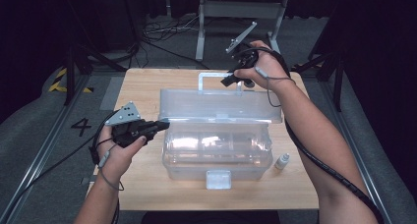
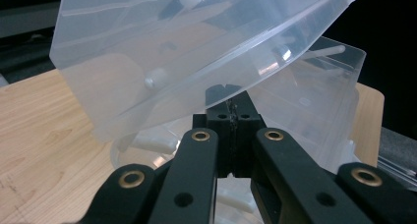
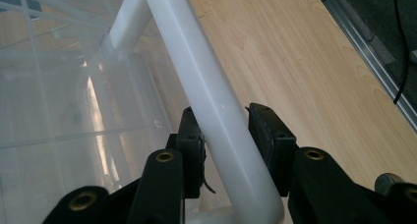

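Note:
A clear plastic box (image 1: 216, 157) stands mid-table with its lid (image 1: 221, 106) swung up and back. The lid's white handle (image 1: 216, 76) points to the far side. My right gripper (image 1: 231, 79) reaches down from behind, and the handle bar (image 3: 216, 121) runs between its jaws. One pad (image 3: 193, 135) lies against the bar, while a thin gap shows at the other pad (image 3: 268, 135). My left gripper (image 1: 164, 126) is shut with nothing in it. Its joined tips (image 2: 228, 94) sit right under the lid's lower edge (image 2: 196, 96) at the box's left end.
A small white dropper bottle (image 1: 282, 161) stands on the wooden table (image 1: 142, 86) just right of the box. The box's front latch (image 1: 219, 179) faces the near edge. Beyond the table are a metal stand (image 1: 201, 32) and floor cables (image 1: 162, 32).

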The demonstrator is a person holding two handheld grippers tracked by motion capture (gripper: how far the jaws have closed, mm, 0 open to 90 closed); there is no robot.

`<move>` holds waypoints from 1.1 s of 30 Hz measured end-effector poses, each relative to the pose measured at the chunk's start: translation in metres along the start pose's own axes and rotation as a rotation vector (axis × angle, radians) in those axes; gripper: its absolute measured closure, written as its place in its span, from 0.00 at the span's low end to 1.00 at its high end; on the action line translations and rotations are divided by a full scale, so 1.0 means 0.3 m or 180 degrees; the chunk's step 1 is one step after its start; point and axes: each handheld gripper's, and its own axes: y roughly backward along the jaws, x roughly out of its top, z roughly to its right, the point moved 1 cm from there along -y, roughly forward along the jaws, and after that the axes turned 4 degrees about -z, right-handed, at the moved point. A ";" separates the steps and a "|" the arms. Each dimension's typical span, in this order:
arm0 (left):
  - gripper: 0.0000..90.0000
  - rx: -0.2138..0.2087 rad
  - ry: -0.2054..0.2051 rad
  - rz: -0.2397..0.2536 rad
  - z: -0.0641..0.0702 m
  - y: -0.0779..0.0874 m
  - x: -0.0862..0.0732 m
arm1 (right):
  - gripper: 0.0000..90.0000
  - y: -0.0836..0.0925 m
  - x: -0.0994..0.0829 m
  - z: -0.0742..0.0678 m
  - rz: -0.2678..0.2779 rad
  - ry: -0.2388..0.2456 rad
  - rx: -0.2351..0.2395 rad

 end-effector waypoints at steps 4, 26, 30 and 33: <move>1.00 0.0030 -0.0034 -0.0003 0.005 0.001 0.002 | 0.68 0.001 -0.003 0.000 0.0052 -0.0033 0.0096; 1.00 0.0008 -0.0044 -0.0063 0.003 -0.001 0.008 | 0.40 0.039 -0.017 -0.015 0.0266 -0.0094 0.0022; 1.00 0.0009 -0.0062 -0.0086 0.001 0.000 0.011 | 0.40 0.098 -0.029 -0.026 0.0438 -0.0122 -0.0048; 1.00 0.0019 -0.0066 -0.0095 0.001 0.000 0.014 | 0.41 0.159 -0.054 -0.036 0.0564 -0.0153 -0.0146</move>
